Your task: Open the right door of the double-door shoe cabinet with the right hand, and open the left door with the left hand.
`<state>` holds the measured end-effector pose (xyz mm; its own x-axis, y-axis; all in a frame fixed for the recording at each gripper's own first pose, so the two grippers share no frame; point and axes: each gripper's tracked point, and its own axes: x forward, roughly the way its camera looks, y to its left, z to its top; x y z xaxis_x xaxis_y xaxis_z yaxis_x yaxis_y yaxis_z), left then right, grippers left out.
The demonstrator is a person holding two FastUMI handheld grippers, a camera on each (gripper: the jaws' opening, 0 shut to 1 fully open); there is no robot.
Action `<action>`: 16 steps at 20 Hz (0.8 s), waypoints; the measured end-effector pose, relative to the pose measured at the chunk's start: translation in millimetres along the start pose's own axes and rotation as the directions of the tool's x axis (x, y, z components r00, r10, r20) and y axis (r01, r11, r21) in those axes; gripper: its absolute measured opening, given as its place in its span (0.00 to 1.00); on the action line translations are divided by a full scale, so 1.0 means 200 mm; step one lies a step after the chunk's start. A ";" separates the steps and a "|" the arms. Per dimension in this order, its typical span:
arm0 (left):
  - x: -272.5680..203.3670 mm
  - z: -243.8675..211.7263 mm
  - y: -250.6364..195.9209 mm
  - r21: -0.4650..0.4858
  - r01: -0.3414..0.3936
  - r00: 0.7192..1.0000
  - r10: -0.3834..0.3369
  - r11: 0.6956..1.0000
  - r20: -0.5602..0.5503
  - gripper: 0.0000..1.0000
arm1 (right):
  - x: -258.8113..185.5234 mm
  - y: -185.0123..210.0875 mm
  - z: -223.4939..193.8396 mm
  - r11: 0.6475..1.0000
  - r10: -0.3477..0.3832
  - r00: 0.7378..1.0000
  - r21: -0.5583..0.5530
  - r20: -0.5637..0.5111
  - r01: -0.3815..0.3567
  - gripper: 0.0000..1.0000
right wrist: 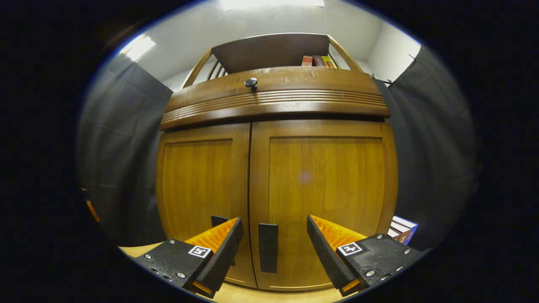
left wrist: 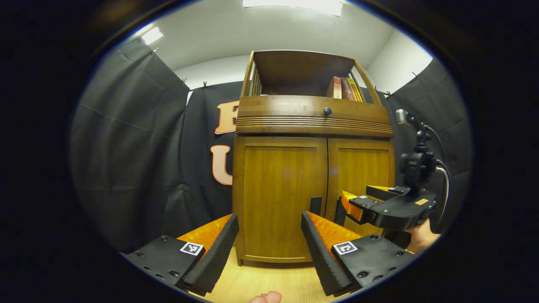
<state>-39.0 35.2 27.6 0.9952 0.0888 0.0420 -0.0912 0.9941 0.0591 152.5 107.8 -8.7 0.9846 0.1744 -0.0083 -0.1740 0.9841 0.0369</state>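
Shoe cabinet [right wrist: 278,168] stands against the booth's black cloth wall [left wrist: 130,160], both doors flush and closed; right door [right wrist: 324,198] and left door [right wrist: 202,185] meet at a thin centre seam; dark vertical handle on the right door [right wrist: 268,247] sits just right of the seam, low on the panel; left door handle [right wrist: 218,220] is half hidden behind a finger in the right gripper view.

Right gripper [right wrist: 274,246] is up close to the cabinet, jaws spread wide, the right door handle lying in the gap between the fingers; neither finger touches it as far as I can tell. In the left gripper view the same tool [left wrist: 351,206] hangs at the right door's handle [left wrist: 339,211], with a hand [left wrist: 421,237] under it.

Left gripper [left wrist: 269,229] is farther back, jaws also wide, holding nothing; it faces the left door [left wrist: 280,198], whose handle [left wrist: 316,205] shows just above its right finger, apart from it.

Above the doors: ribbed wooden band with a small dark knob [right wrist: 251,82]; open shelf on top with a few books [left wrist: 345,88] at its right end.

Cabinet stands on a light wood floor [left wrist: 269,282]; a small box [right wrist: 403,229] lies on the floor by its right side; white ceiling with bright light panels [left wrist: 294,5]; black cloth on both sides.
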 end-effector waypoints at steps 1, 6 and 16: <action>-0.02 -0.01 0.05 0.000 -0.013 1.000 0.013 1.000 0.001 0.94 | 0.04 0.00 -0.03 1.000 -0.006 1.000 -0.006 -0.012 0.006 0.97; -0.04 -0.02 0.17 -0.009 -0.051 0.999 0.051 0.999 -0.008 0.94 | 0.19 0.00 -0.24 0.999 -0.046 0.995 -0.020 -0.089 0.045 0.93; -0.02 -0.02 0.18 -0.010 -0.023 1.000 0.023 1.000 0.012 0.94 | 0.23 0.02 -0.32 0.999 -0.046 0.990 -0.010 -0.133 0.045 0.86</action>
<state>-45.1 70.1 25.8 0.9922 0.1113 0.0553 -0.1140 0.9923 0.0479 196.8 122.8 -72.2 0.9808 0.1320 -0.1432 -0.1295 0.9912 0.0269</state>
